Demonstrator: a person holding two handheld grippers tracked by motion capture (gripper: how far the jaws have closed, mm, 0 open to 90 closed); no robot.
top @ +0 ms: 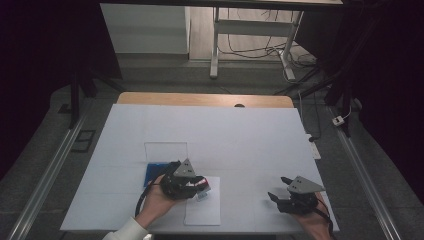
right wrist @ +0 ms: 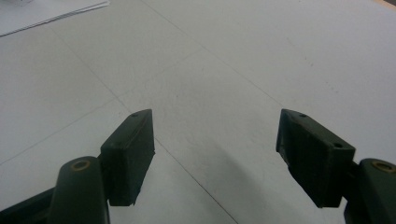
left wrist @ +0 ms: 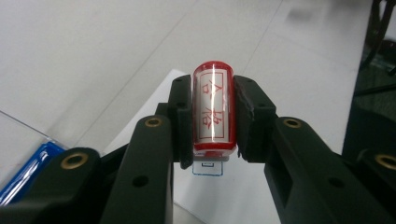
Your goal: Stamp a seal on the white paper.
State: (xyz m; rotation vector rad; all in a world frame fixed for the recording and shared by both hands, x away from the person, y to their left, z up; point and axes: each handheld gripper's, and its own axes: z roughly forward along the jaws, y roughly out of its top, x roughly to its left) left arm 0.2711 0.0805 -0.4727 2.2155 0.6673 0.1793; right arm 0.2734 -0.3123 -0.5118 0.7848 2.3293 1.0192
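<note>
Pinching a red stamp (left wrist: 212, 109) between its two black jaws, the left gripper (left wrist: 212, 116) has them pressed flat against the stamp's sides, one pad on each flank. The stamp stands with its base down on a white sheet of paper (top: 202, 207), and in the left gripper view a small blue-outlined rectangle (left wrist: 208, 169) on the paper shows just under that base. On the stamp's top is a white label with red characters (they look like Chinese script, but I cannot read them with any certainty).

From the high view the left gripper (top: 197, 186) sits near the table's front edge, at about 7 o'clock from the table's middle, with the stamp (top: 202, 184) at its tip over the upper part of the sheet. A blue pad (top: 154, 172) lies just beside it at 10 o'clock, with a clear lid (top: 166, 151) standing up behind. The left hand (top: 157, 200) grips from below, forearm in a white sleeve (top: 125, 231) coming in from 6 o'clock.

The right gripper (right wrist: 215, 135) is spread wide, nothing between its jaws, only the bare white table cover (right wrist: 261, 56) beneath. In the high view it (top: 278, 189) rests at about 4 o'clock, well apart from the stamp, jaws pointing toward 10 o'clock.
</note>
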